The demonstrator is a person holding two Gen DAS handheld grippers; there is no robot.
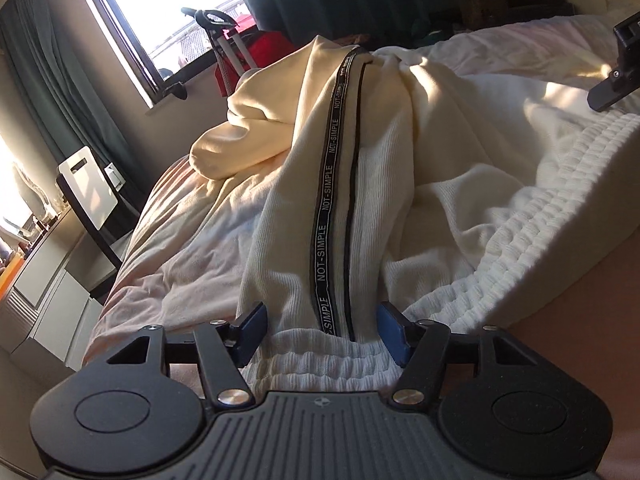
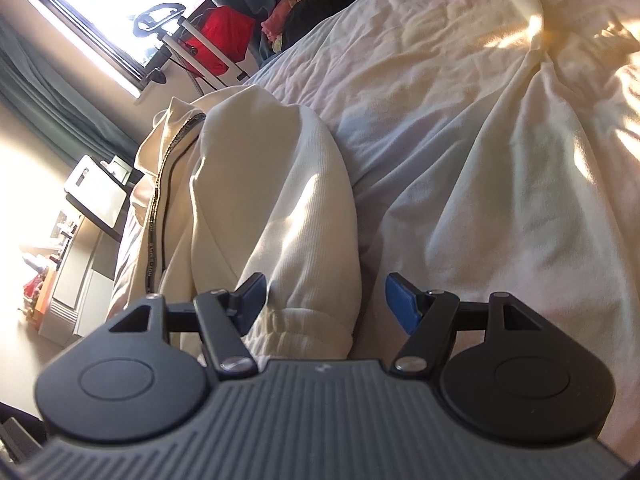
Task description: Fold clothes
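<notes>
Cream ribbed trousers (image 1: 400, 184) with a black "NOT-SIMPLE" side stripe (image 1: 326, 216) lie rumpled on the bed. My left gripper (image 1: 322, 326) is open, its blue pads on either side of the elastic waistband (image 1: 320, 360) where the stripe ends. My right gripper (image 2: 326, 302) is open, with the trousers' waistband end (image 2: 292, 332) between its left pad and the middle of the gap. The trousers (image 2: 248, 200) stretch away from it, stripe at the left. The right gripper's tip (image 1: 618, 76) shows at the left wrist view's right edge.
The bed has a pale pink-white crumpled cover (image 2: 460, 120). A window (image 1: 160, 8), dark green curtains (image 1: 52, 92) and a red bag on a trolley (image 1: 264, 52) are at the back. A desk with a chair (image 1: 88, 196) stands left of the bed.
</notes>
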